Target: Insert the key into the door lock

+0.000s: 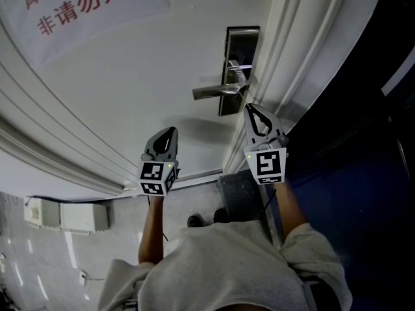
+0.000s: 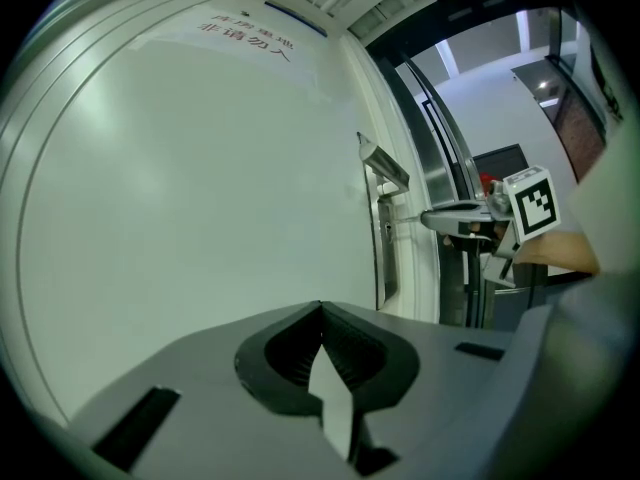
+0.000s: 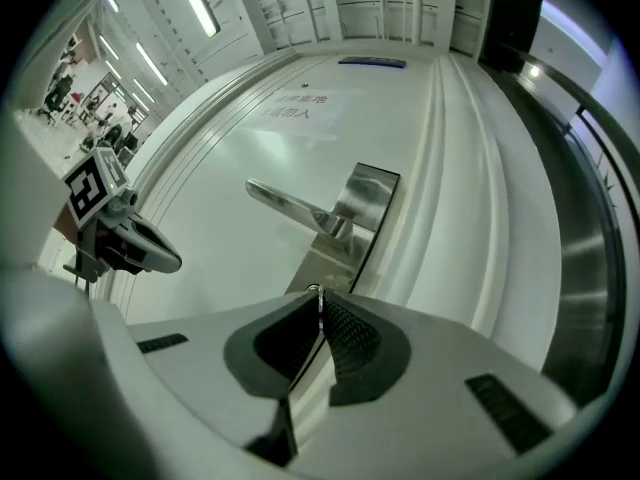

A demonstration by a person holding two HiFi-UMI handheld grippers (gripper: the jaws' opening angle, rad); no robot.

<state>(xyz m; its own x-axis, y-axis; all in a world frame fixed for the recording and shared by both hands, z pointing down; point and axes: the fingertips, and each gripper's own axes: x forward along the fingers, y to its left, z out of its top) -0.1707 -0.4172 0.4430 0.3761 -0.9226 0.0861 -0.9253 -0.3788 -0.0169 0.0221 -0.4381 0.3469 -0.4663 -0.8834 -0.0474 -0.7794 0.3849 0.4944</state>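
Pinching the key, the right gripper points at the lock; left gripper view, jaws pressed together, shows its blade.

Key: you get only a tiny metal glint at the tips of your right claw, too small to make out.
Keyhole: hidden behind that claw.
Sign: its print runs off the top edge.

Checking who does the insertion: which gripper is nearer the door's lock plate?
Right. The right gripper is at the lower end of the lock plate; the left gripper sits apart to the left, past the free end of the lever handle.
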